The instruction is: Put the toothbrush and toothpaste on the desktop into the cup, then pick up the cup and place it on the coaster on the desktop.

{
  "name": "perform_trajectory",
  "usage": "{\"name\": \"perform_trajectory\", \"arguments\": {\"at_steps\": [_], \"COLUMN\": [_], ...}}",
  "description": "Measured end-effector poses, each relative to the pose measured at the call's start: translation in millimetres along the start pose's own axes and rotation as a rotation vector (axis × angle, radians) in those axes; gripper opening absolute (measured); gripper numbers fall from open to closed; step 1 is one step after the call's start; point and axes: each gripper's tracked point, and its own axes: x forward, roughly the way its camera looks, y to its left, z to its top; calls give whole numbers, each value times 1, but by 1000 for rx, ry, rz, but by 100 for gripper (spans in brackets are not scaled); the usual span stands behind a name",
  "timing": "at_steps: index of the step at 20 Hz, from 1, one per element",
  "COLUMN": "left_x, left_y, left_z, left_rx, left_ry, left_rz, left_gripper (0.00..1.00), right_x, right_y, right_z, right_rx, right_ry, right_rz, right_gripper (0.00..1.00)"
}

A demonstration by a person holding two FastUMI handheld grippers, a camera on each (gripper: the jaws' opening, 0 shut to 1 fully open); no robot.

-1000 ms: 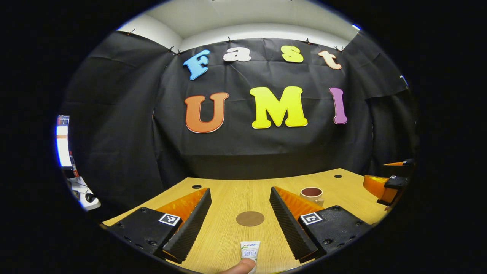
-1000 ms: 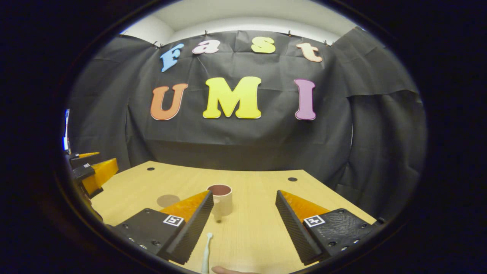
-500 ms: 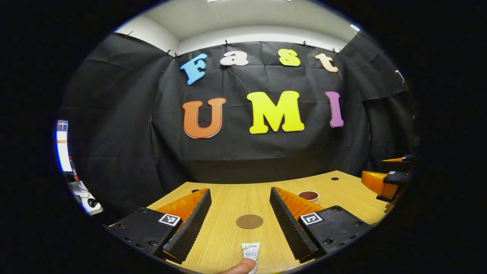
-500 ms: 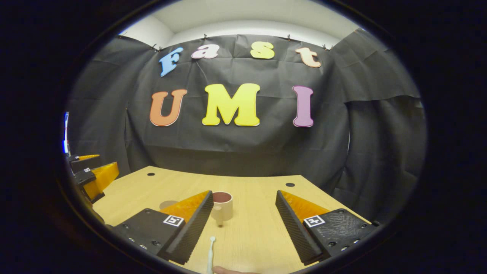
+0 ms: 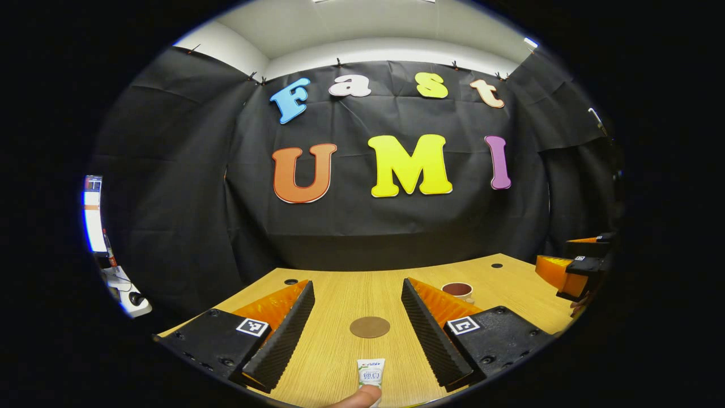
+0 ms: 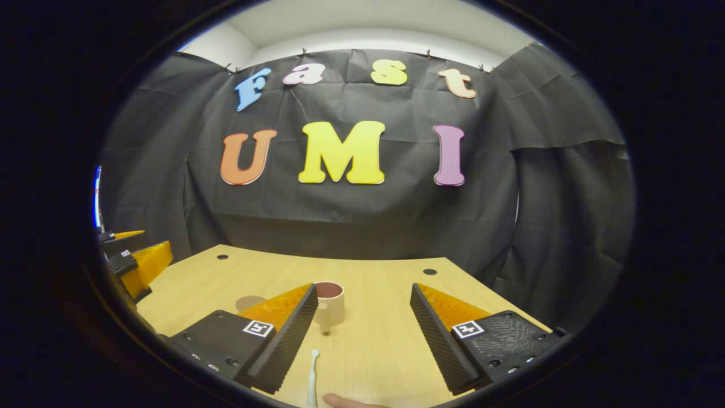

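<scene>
Here, wood-grain counter (image 5: 340, 351) carrying flat round brown coaster (image 5: 370, 327), cylindrical cup (image 6: 329, 303), soft toothpaste (image 5: 371, 373) tube, slim pale toothbrush (image 6: 312, 377). Left tongs (image 5: 358, 328) spread wide, gripping nothing, toothpaste and coaster between ridged fingers. Right tongs (image 6: 362, 331) wide too, empty; toothbrush near, cup beyond.

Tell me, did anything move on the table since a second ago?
Hardly anything. Both cameras shifted a tiny bit, so the cup and coaster sit slightly differently in the views. Nothing was grabbed or let go. The left gripper and right gripper stay open, the toothpaste and toothbrush still lie on the table, and the cup is still off the coaster.
</scene>
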Motion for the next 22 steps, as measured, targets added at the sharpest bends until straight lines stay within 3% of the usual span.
{"name": "perform_trajectory", "arguments": {"at_steps": [9,18,22], "left_x": [6,12,13], "left_y": [-9,-6,1], "left_z": [-20,-49,-61], "left_rx": [0,-24,-41], "left_ry": [26,77,97], "left_rz": [-22,-18,-11], "left_gripper": [98,98,99], "right_x": [8,13,12], "right_y": [15,52,64], "right_z": [-41,-158,-195], "right_rx": [-34,-45,-71], "right_ry": [82,410,536], "right_rz": [40,136,143], "right_gripper": [97,95,87]}}
